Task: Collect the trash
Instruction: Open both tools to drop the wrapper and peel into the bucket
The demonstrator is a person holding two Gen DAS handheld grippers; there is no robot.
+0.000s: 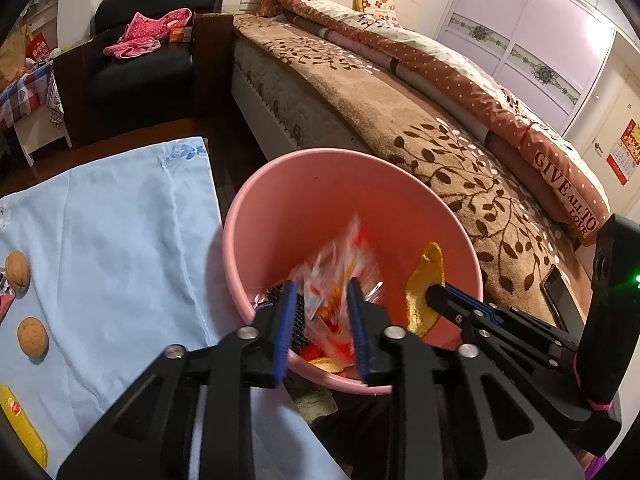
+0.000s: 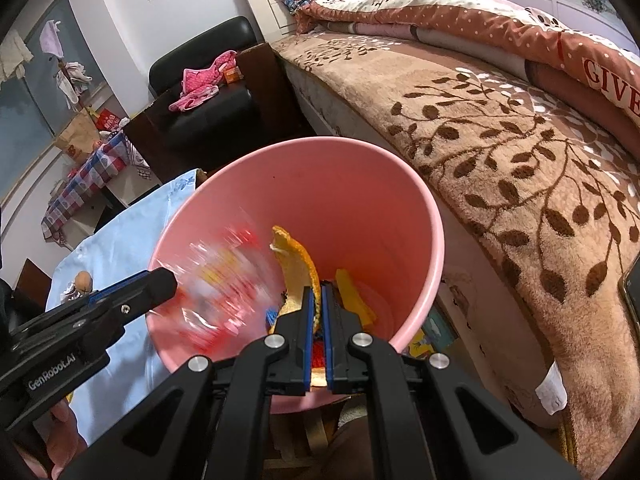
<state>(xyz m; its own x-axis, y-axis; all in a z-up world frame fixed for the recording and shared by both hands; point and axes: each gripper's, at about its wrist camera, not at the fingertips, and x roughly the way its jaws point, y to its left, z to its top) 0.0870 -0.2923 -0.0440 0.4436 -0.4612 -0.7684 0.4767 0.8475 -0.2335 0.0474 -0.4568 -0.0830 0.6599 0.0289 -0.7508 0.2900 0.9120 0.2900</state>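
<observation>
Both tongs hang over the pink bucket (image 1: 280, 208), which stands between the tabletop, draped in a light blue cloth (image 1: 120, 220), and the bed (image 1: 400, 120). The left tongs (image 1: 322, 328) are spread apart, and a blurred red-and-clear plastic wrapper (image 1: 340, 280) shows between them, inside the bucket's mouth. The right tongs (image 2: 317, 320) are clamped on a strip of orange peel (image 2: 298, 264) above the bucket. More scraps lie at the bucket's bottom. 2 walnuts (image 1: 17, 271) and a yellow packet (image 1: 20, 420) rest on the cloth.
</observation>
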